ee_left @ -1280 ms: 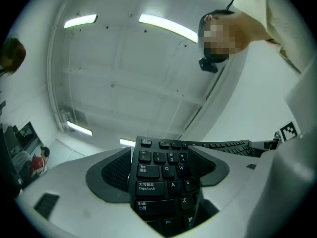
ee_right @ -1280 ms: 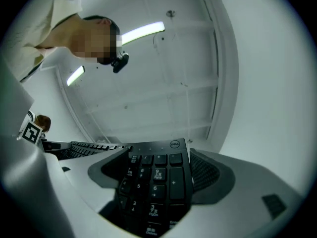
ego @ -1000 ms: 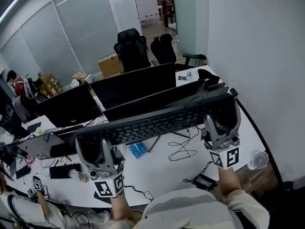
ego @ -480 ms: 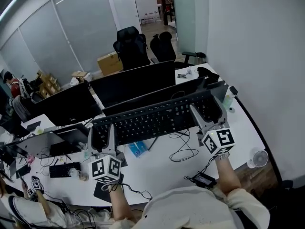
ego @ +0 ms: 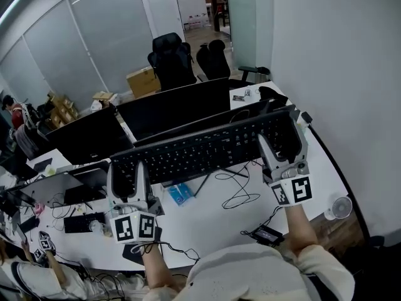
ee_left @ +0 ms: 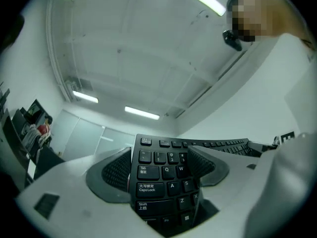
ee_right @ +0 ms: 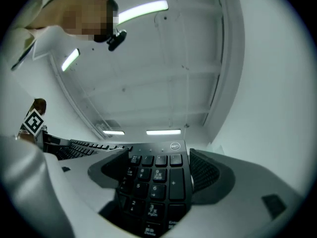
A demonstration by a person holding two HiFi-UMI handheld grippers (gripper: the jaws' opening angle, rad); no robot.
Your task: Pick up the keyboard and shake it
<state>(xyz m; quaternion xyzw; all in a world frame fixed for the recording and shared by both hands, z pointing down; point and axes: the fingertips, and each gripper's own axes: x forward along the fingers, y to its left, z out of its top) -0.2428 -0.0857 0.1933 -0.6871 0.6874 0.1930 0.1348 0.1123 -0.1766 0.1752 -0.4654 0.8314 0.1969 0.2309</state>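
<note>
While the person stood over the white surface, the black keyboard hung in the air above it, lifted clear and held up by both ends in front of a row of dark monitors. The left gripper was clamped on the keyboard's left end, its jaws closed on it beside the Tab and Caps Lock keys. The right gripper had the other end the same way, jaws tight against the number pad. Loose cables and a small blue thing lay on the surface beneath. A little fan stood near its right edge, and two black chairs sat beyond the monitors.
</note>
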